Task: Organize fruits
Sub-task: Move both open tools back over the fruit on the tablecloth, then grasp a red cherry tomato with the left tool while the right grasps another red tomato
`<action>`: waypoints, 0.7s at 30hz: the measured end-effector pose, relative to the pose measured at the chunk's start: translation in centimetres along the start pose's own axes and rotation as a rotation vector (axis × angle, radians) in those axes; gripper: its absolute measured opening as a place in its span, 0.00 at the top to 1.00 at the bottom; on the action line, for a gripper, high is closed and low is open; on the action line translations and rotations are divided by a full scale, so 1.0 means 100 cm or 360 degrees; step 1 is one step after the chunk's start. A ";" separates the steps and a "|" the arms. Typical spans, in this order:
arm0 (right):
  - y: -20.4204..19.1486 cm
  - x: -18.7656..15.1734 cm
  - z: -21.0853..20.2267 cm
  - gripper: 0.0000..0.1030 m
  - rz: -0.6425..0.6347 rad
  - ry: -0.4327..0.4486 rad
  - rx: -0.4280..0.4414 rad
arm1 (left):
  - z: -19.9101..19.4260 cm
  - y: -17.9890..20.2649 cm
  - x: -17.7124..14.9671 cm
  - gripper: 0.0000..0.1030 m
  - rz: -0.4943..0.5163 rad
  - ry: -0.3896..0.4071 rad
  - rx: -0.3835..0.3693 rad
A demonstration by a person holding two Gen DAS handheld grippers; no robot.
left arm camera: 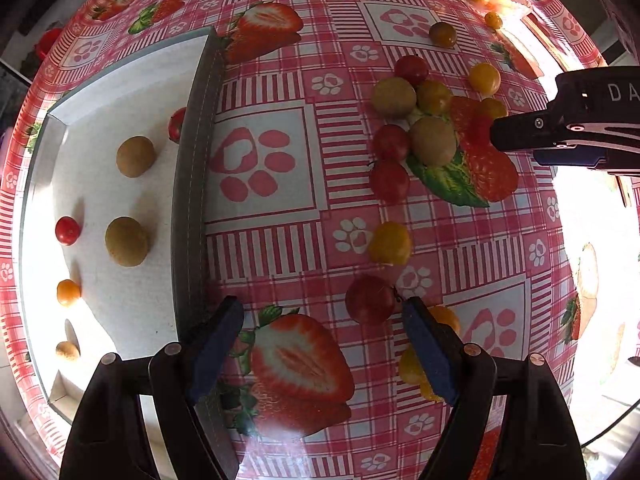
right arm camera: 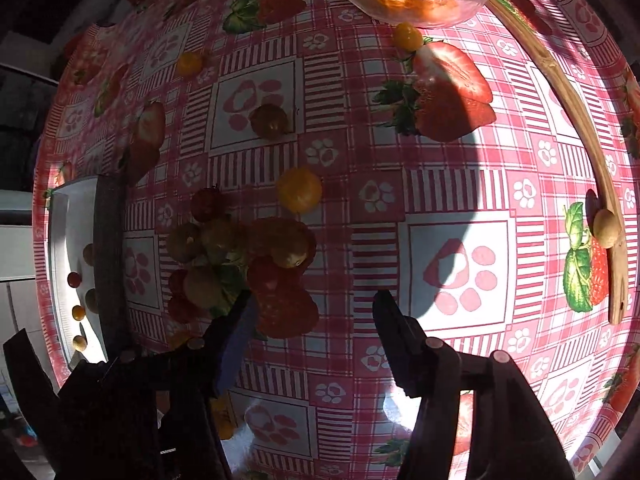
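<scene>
Left tongs (left arm camera: pixel 322 316) hang wide apart and empty over the bench (left arm camera: pixel 280 240), a red fruit (left arm camera: pixel 370 300) at their two o'clock. Right tongs (right arm camera: pixel 312 312) also gape, empty. Farther off, loose fruits (left arm camera: pixel 420 120) cluster at one o'clock; a white tray (left arm camera: pixel 100 220) at ten o'clock holds several; a glass bowl (right arm camera: pixel 472 4) sits farthest.

In the white tray (left arm camera: pixel 120 92) lie 6 fruits: 2 brown kiwis (left arm camera: pixel 135 156), 2 red tomatoes (left arm camera: pixel 67 231), 1 orange tomato (left arm camera: pixel 68 292) and 1 small beige fruit (left arm camera: pixel 67 351). On the bench (left arm camera: pixel 280 240) the cluster holds 3 kiwis (left arm camera: pixel 433 141) and 4 red fruits (left arm camera: pixel 389 181) (some overlap, so the count is not sure). There is 1 glass bowl (right arm camera: pixel 472 4), 1 wooden spoon (right arm camera: pixel 560 92) and 2 grippers.
</scene>
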State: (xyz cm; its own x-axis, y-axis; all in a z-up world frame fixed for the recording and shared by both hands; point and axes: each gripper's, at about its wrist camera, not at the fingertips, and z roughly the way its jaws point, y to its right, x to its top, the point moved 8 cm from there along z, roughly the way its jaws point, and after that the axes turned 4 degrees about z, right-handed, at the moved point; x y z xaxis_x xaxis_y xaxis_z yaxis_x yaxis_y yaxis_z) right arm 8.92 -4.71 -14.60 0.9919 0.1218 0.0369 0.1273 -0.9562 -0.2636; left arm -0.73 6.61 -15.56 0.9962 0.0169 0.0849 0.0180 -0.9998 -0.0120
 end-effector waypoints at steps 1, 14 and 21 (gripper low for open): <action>-0.001 -0.001 0.001 0.43 -0.0003 -0.0010 0.0012 | 0.000 0.001 0.000 0.20 -0.0002 0.0002 0.0002; -0.034 -0.004 0.015 0.81 -0.0028 -0.0028 0.0055 | -0.014 0.014 0.003 0.78 -0.0049 0.0052 -0.0133; -0.022 -0.020 -0.006 0.87 -0.0068 -0.0002 0.0072 | -0.024 0.002 -0.008 0.78 -0.0159 0.0048 -0.0305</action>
State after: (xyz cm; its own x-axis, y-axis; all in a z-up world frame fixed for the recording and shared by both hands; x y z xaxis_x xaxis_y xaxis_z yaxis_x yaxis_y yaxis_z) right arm 6.66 -3.05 -13.50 0.9855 0.1629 0.0480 0.1697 -0.9371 -0.3049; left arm -1.71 6.41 -13.25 0.9873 0.1186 0.1058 0.0973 -0.9775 0.1873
